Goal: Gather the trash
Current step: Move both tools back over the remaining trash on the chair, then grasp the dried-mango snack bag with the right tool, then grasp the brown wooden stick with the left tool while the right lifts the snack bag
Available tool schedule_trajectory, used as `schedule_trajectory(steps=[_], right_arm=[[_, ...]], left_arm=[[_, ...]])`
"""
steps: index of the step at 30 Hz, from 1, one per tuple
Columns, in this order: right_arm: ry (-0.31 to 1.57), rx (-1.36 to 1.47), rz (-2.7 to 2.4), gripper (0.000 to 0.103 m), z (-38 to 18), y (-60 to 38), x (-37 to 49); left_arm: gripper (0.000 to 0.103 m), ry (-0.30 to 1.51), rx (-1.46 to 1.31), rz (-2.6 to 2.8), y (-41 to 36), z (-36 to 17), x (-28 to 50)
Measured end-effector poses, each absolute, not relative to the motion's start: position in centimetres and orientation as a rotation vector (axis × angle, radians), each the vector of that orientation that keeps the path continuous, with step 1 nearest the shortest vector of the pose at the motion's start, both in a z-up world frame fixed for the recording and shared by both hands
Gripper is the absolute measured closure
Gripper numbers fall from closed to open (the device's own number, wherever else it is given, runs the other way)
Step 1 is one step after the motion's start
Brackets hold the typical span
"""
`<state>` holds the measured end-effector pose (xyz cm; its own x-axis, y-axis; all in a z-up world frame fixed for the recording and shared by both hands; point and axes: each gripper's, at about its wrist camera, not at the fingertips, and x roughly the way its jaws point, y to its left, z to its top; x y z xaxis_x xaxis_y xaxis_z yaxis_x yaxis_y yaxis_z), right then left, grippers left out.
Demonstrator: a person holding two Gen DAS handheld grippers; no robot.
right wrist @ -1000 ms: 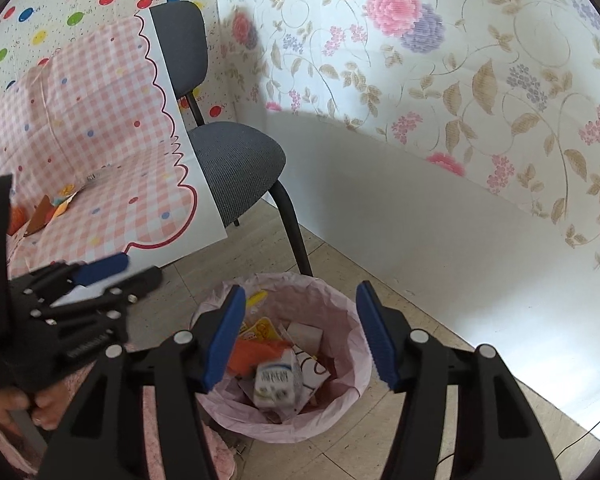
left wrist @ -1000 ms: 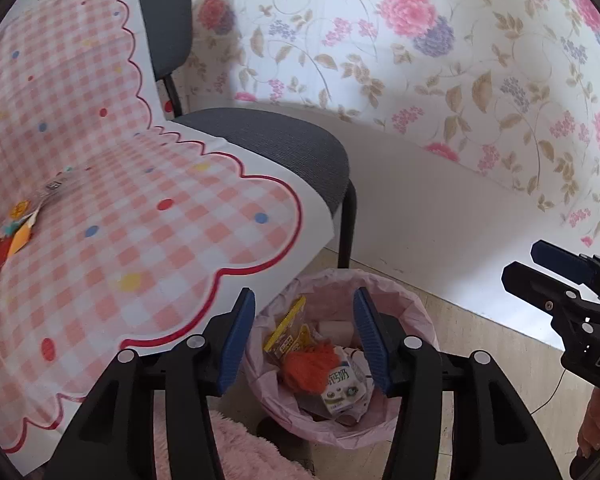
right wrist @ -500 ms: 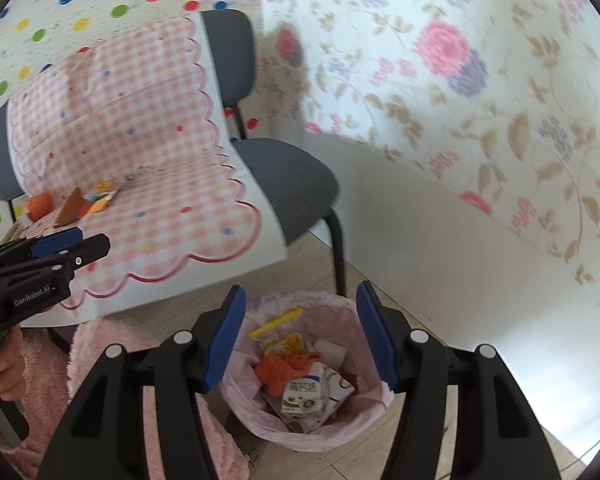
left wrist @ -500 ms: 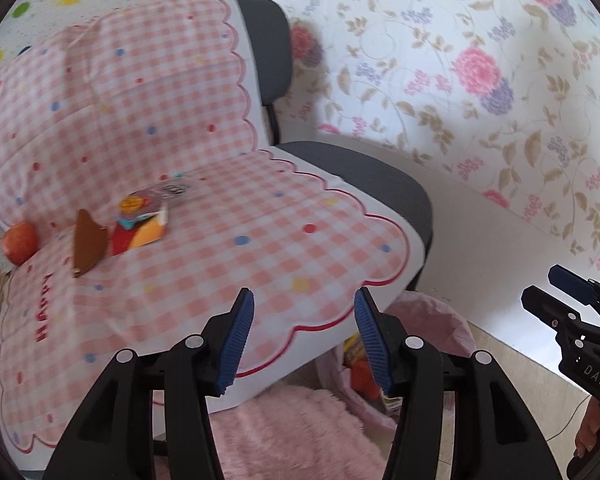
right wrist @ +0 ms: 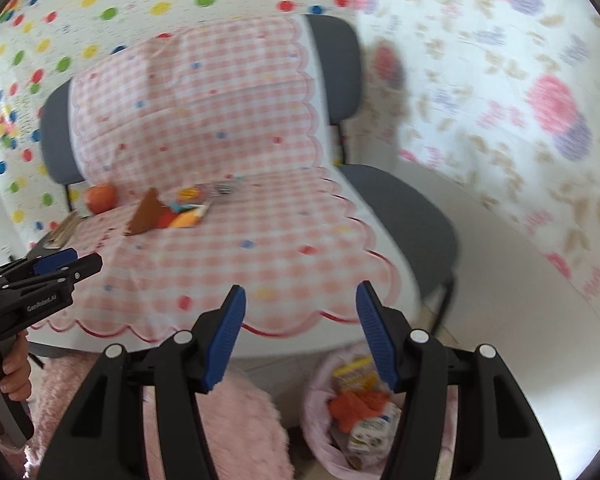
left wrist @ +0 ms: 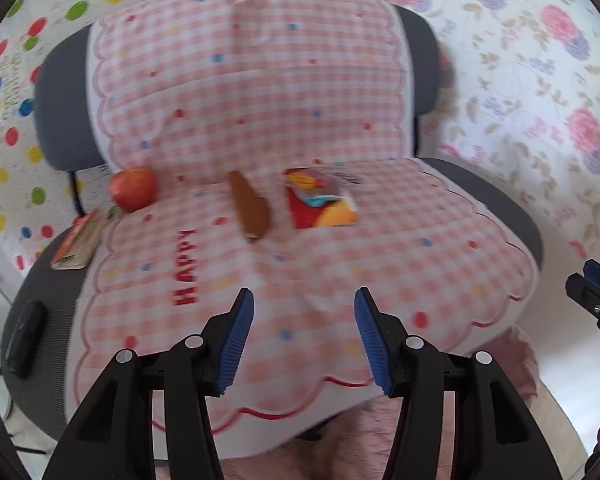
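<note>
A colourful snack wrapper [left wrist: 320,202] and a brown wrapper piece [left wrist: 250,210] lie on the pink checked cloth [left wrist: 340,272] over two chair seats; both also show in the right wrist view, wrapper [right wrist: 186,208] and brown piece [right wrist: 144,214]. My left gripper [left wrist: 304,340] is open and empty, above the cloth's front part, short of the trash. My right gripper [right wrist: 300,340] is open and empty, over the cloth's front edge. The pink-lined trash bin [right wrist: 320,392] with several pieces of trash stands on the floor below the right gripper.
A red apple [left wrist: 134,188] and a small booklet [left wrist: 78,240] lie at the cloth's left. A dark object [left wrist: 24,336] lies on the left chair seat. A pink fluffy rug [right wrist: 228,432] lies beside the bin. Floral wall on the right.
Both grippers swung up and left from the bin toward the chairs. The wrappers on the cloth now sit ahead of the left gripper. The bin dropped low in the right view.
</note>
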<state>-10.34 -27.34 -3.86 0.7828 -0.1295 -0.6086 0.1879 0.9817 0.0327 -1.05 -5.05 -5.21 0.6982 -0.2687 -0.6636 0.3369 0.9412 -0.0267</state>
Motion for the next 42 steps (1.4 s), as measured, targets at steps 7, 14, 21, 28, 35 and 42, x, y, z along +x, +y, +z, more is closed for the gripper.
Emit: schedule_trajectory(steps=[7,14,21,28,35,42], right_arm=[[0.647,0.046,-0.064,0.046,-3.4,-24.3,-5.5],[0.697,-0.021,0.003,0.046,-4.2,-21.8,1.5],[0.746,-0.092,0.048,0.053,-5.8,-18.3,9.2],[0.823,-0.203,0.078,0.068,-7.9,-15.3,15.7],[0.933,-0.242,0.073,0.068,-10.7,-15.1,19.2],[0.929,-0.147,0.1,0.088,-10.7,-16.1,19.4]], left_arm=[[0.048,0.746,0.043,-0.194,0.0,-5.0,1.9],[0.046,0.755,0.044,-0.146,1.1,-5.3,5.8],[0.046,0.773,0.046,-0.159,1.0,-6.7,11.0],[0.046,0.802,0.034,-0.161,1.7,-7.5,14.1],[0.046,0.817,0.015,-0.167,2.3,-8.1,15.0],[0.046,0.84,0.026,-0.17,2.0,-8.6,14.8]])
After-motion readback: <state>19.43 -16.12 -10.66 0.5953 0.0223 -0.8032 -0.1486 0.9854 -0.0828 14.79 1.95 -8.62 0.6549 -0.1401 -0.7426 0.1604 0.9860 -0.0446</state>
